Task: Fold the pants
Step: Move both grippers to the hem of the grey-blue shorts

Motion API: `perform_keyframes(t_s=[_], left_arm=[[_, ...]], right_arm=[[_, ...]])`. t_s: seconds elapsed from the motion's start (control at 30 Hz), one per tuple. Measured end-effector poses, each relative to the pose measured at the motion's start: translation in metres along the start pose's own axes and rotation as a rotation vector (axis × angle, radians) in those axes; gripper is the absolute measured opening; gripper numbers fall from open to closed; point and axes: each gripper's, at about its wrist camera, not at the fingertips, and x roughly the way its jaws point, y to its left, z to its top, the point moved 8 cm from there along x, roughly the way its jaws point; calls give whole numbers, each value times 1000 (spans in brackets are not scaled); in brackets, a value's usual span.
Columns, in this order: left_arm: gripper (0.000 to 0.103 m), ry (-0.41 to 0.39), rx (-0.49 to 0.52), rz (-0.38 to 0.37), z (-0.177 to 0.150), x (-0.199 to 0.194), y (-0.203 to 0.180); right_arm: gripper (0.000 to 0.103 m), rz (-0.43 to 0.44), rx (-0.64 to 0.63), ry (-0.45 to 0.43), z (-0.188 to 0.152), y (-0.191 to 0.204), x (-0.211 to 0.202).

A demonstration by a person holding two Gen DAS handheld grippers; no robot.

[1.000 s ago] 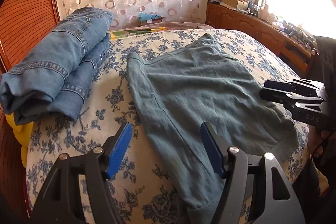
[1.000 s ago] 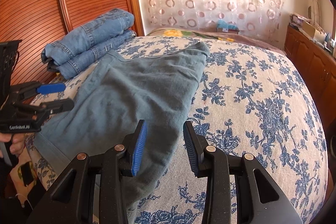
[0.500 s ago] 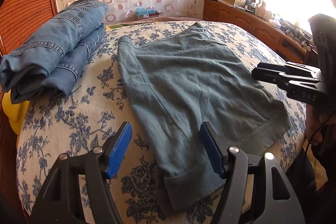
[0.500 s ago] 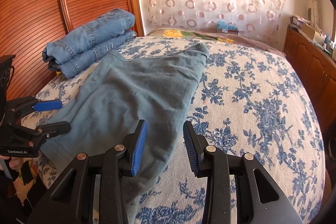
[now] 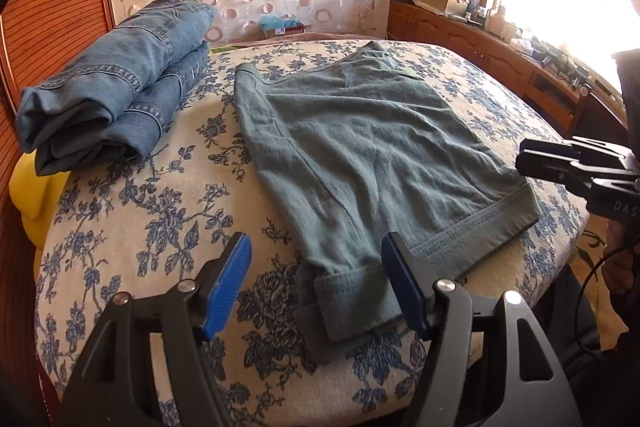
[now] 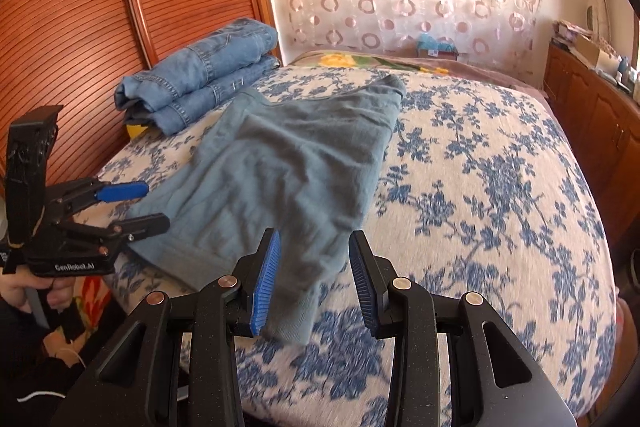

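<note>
Grey-green pants (image 5: pixel 360 147) lie flat on the floral bed cover (image 5: pixel 152 219), folded in half, leg cuffs toward me. They also show in the right wrist view (image 6: pixel 280 179). My left gripper (image 5: pixel 316 259) is open and empty, just above the near left cuff (image 5: pixel 348 303). It shows from the side in the right wrist view (image 6: pixel 136 207). My right gripper (image 6: pixel 314 255) is open and empty, hovering over the right cuff (image 6: pixel 296 311). It shows at the right edge of the left wrist view (image 5: pixel 560 163).
A stack of folded blue jeans (image 5: pixel 116 95) lies at the far left of the bed beside the wooden headboard (image 6: pixel 120 7), with something yellow (image 5: pixel 34 195) under it. A wooden cabinet (image 5: pixel 500 59) with clutter runs along the right under the window. Patterned curtain behind.
Both grippers have pulled back toward the near bed edge; the pants cuffs have come fully into view below them. Both stay open and empty.
</note>
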Motion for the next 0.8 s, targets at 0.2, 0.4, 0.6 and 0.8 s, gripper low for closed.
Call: perform_keyframes(t_s=[0.2, 0.4, 0.6, 0.8], left_arm=[[67, 7, 1, -2, -11, -7, 0], [67, 12, -14, -12, -19, -9, 0], [67, 18, -28, -34, -24, -10, -1], [57, 20, -43, -60, -30, -14, -2]], right_arm=[[36, -1, 1, 37, -15, 4, -1], [36, -4, 3, 64, -27, 5, 0], [36, 4, -3, 70, -31, 9, 0], [35, 12, -5, 81, -35, 12, 3]])
